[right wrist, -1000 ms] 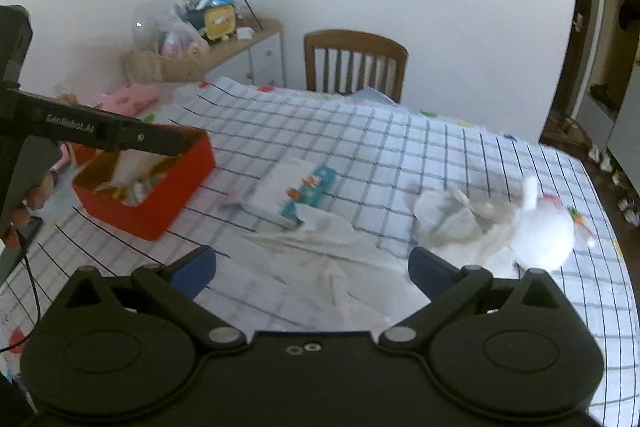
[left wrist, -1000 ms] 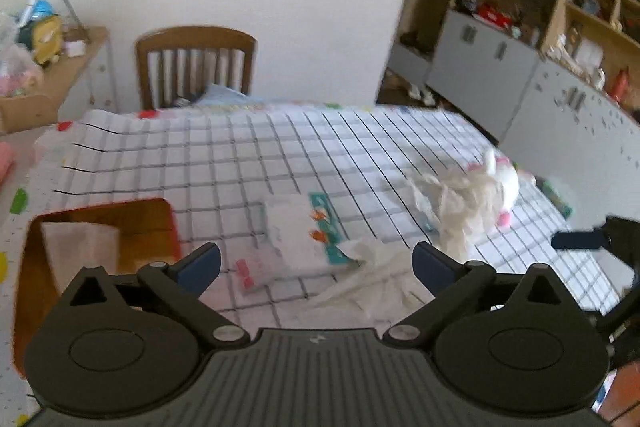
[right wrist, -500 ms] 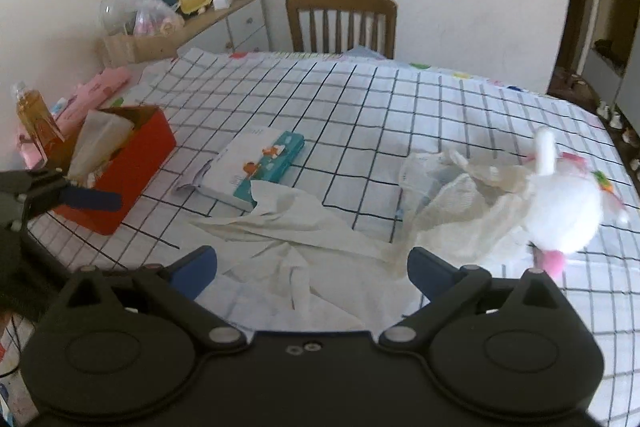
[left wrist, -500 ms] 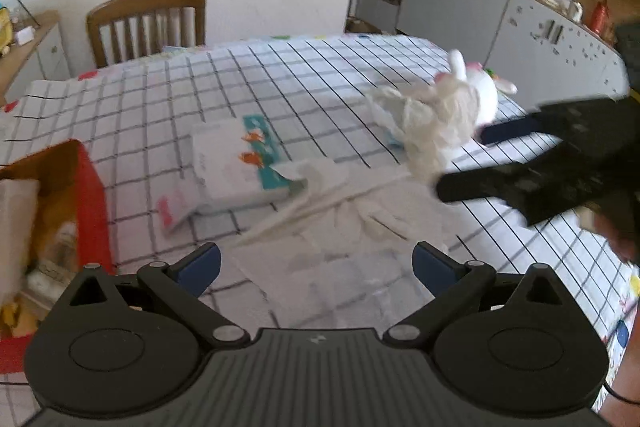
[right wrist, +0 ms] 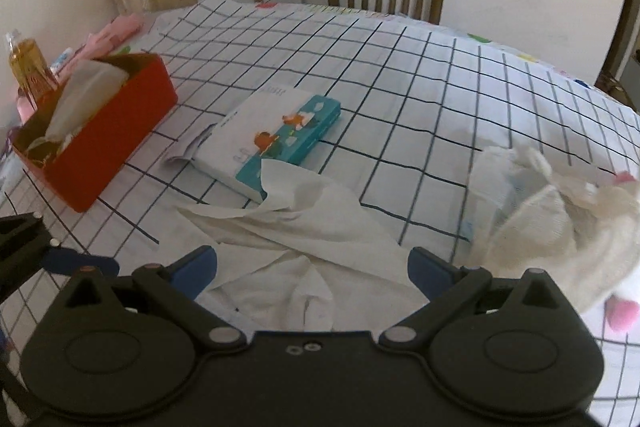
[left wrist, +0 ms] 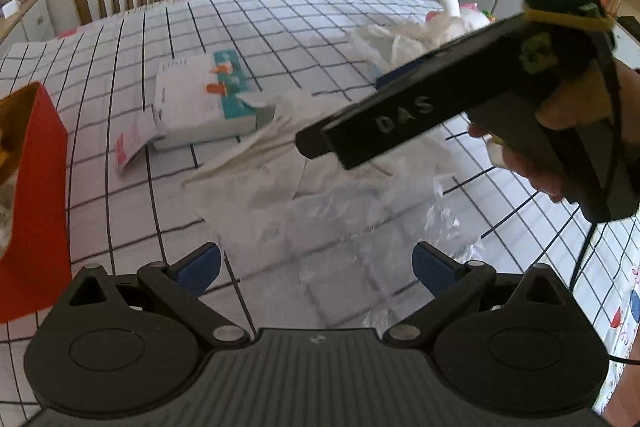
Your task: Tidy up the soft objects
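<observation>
"DAS" in pale scratchy letters on the side of the black right gripper (left wrist: 400,111), seen from the left wrist view. Pale blotchy mark further up the same body, unreadable. Tissue pack (right wrist: 276,139) has faint print near its top edge and larger pale letters on the white face, both too blurred to read. Small pink-and-white packet (left wrist: 134,143) beside the pack: print illegible.

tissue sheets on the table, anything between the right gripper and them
Nothing visible does. In the right wrist view the right gripper is open right over the loose tissue sheets, with no object between. The tissue pack lies beyond them, the plush toy off to the right.
</observation>
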`<state>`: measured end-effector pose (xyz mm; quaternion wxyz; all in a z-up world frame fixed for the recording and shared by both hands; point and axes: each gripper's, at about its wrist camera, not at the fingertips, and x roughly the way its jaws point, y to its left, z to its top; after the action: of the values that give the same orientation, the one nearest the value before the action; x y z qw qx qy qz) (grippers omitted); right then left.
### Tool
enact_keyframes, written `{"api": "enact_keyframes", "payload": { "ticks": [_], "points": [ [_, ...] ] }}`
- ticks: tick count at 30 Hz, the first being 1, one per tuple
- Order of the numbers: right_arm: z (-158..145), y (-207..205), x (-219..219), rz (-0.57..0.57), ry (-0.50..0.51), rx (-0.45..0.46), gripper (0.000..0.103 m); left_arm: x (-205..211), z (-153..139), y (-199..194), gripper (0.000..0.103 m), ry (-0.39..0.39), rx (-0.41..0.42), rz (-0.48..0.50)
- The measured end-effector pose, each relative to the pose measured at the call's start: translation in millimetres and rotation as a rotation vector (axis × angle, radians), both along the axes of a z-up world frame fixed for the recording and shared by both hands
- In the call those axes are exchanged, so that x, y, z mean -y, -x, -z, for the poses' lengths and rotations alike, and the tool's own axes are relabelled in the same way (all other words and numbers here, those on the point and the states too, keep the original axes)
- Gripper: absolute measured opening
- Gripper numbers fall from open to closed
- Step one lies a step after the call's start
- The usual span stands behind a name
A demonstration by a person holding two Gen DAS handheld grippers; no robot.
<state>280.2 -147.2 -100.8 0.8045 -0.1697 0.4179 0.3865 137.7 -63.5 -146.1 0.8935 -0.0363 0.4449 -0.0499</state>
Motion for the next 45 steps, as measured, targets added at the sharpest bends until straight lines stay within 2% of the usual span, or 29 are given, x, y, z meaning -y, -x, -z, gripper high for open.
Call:
{"api": "enact_keyframes", "payload": {
  "ticks": [9,13,16,20,23,25,26,27,29,31,32,33,36,45],
  "points": [
    [20.6,-6.3,-19.0,-0.038,0.069,0.025,0.102,11.9,14.6,-0.1,0.102,-0.075,-0.026,0.016],
    [27.1,-2.7,-23.4,-0.049,0.088,0.027,0.103,13.0,17.3,0.1,0.1,-0.081,-0.029,0.024],
    [28.3,-1.9,-23.1,-0.04,0.081,0.028,0.103,16.8,17.8,0.0,0.094,-0.121,-0.017,0.042],
    [27.7,0.8,-23.6,-0.03,0.084,0.036,0.1,16.1,15.3,0.7,0.078,-0.12,-0.002,0.042],
    [26.0,4.9,-22.7,-0.029,0.077,0.044,0.093,14.6,13.4,1.0,0.063,-0.124,0.007,0.042],
    [24.1,7.7,-23.0,-0.03,0.075,0.047,0.083,13.5,11.9,1.7,0.052,-0.123,0.01,0.041],
    [22.7,9.6,-22.9,-0.032,0.073,0.049,0.079,12.8,11.1,1.7,0.043,-0.123,0.012,0.041],
    [21.3,11.2,-22.8,-0.033,0.073,0.053,0.071,12.3,10.5,1.7,0.035,-0.123,0.013,0.041],
    [18.7,14.1,-22.8,-0.032,0.071,0.059,0.055,9.6,9.4,1.4,0.03,-0.116,0.01,0.034],
    [16.9,15.0,-22.8,-0.028,0.074,0.067,0.031,6.1,8.8,0.8,0.023,-0.107,0.007,0.025],
    [15.9,15.3,-22.7,-0.02,0.079,0.073,0.024,4.3,8.4,0.6,0.02,-0.101,0.006,0.022],
    [15.5,15.0,-22.9,-0.011,0.087,0.08,0.009,2.4,7.8,0.8,0.019,-0.092,0.005,0.018],
    [13.4,12.1,-19.1,0.019,0.078,0.068,0.002,-3.3,4.1,3.2,0.015,-0.071,0.012,0.008],
    [-26.1,26.4,5.1,0.1,-0.074,0.099,0.002,-27.0,-15.8,14.5,0.013,-0.015,0.056,-0.056]
  ]
}}
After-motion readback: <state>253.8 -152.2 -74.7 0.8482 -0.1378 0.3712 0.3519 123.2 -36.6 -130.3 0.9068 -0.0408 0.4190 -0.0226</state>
